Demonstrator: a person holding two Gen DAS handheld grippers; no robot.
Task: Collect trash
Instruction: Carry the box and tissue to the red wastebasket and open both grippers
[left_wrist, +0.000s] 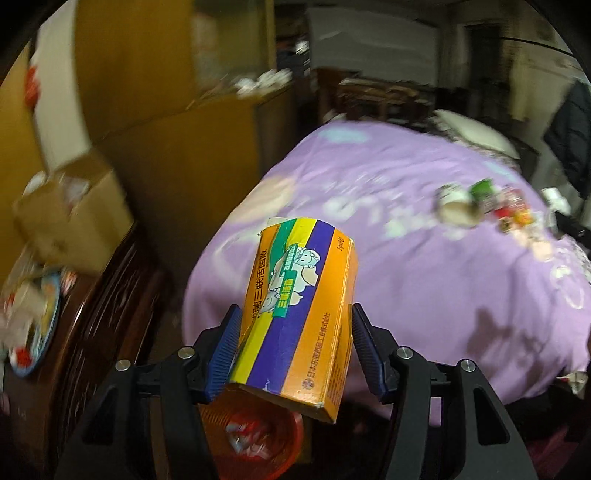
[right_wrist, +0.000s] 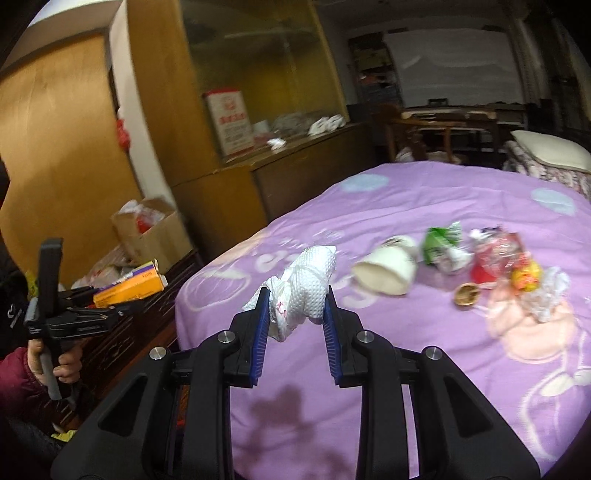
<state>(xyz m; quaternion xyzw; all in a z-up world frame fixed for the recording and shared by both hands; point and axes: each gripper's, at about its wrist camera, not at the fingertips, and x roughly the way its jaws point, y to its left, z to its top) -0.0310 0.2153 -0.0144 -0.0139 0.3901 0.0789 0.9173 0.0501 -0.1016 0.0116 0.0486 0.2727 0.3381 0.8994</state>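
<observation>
Left hand-held gripper (left_wrist: 293, 325) clamps an orange box (left_wrist: 295, 314) above a red basket (left_wrist: 258, 439); right hand-held gripper (right_wrist: 295, 306) pinches crumpled tissue (right_wrist: 306, 291).

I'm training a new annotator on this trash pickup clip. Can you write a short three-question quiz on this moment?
1. True or false: the left gripper holds the orange box.
2. What does the right gripper hold? A) paper cup B) white tissue wad C) green wrapper
3. Fill in: the red basket sits directly ____ the box in the left wrist view.

Key: 1 true. 2 B, the white tissue wad; the paper cup and green wrapper lie on the purple bedspread. 3 below.
</observation>
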